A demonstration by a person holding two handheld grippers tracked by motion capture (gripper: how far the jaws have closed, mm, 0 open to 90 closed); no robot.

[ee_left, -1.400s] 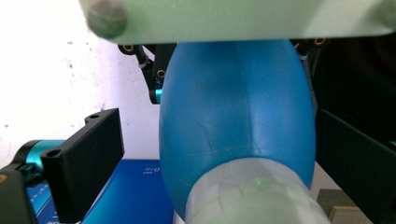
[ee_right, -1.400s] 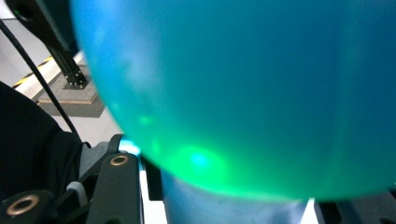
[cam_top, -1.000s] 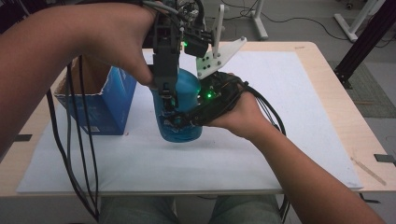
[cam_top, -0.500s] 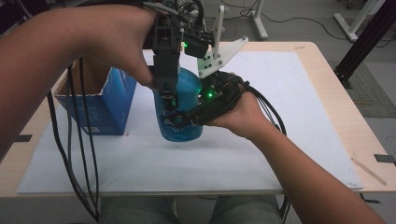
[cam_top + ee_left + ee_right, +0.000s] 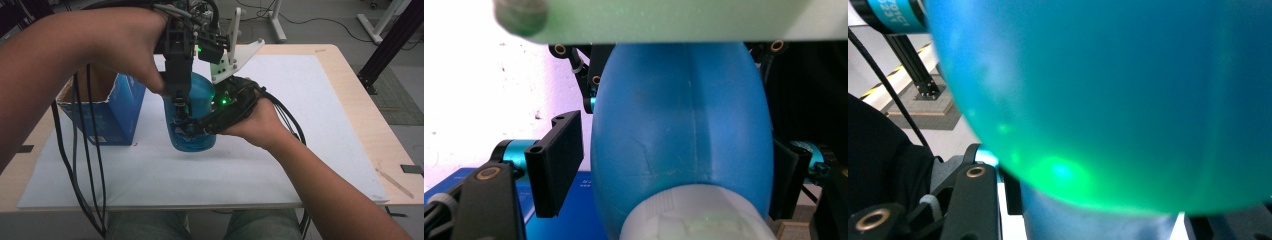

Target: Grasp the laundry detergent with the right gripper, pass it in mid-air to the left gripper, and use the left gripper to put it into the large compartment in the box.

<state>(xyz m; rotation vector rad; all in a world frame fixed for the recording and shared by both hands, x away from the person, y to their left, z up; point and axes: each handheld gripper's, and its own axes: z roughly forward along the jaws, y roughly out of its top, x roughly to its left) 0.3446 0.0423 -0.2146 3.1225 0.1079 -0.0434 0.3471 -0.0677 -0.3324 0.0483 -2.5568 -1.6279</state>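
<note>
1. One white sheet [image 5: 310, 130] covers most of the worktop [image 5: 372, 150], and the work in hand sits left of its middle.
2. Next in size, the open blue box [image 5: 107, 112] stands near the worktop's left edge, just beside the bottle and untouched by either tool.
3. The blue bottle [image 5: 200, 100] stands upright between the box and the worktop's centre. Its white cap [image 5: 694, 215] shows nearest the camera in the left gripper view.
4. Our right gripper [image 5: 192, 131] comes in from the right, and its jaws are clamped on the bottle's lower body to steady it.
5. Our left gripper [image 5: 181, 117] points down over the bottle's top. Its jaws have just been closing with the bottle between them.
6. In the left gripper view one pad [image 5: 554, 165] stands a sliver off the blue wall. The other jaw looks close to touching, so we judge this grip unfinished.
7. We take this to mean a two-handed hold is nearly made, for lifting the bottle or working the cap.
</note>
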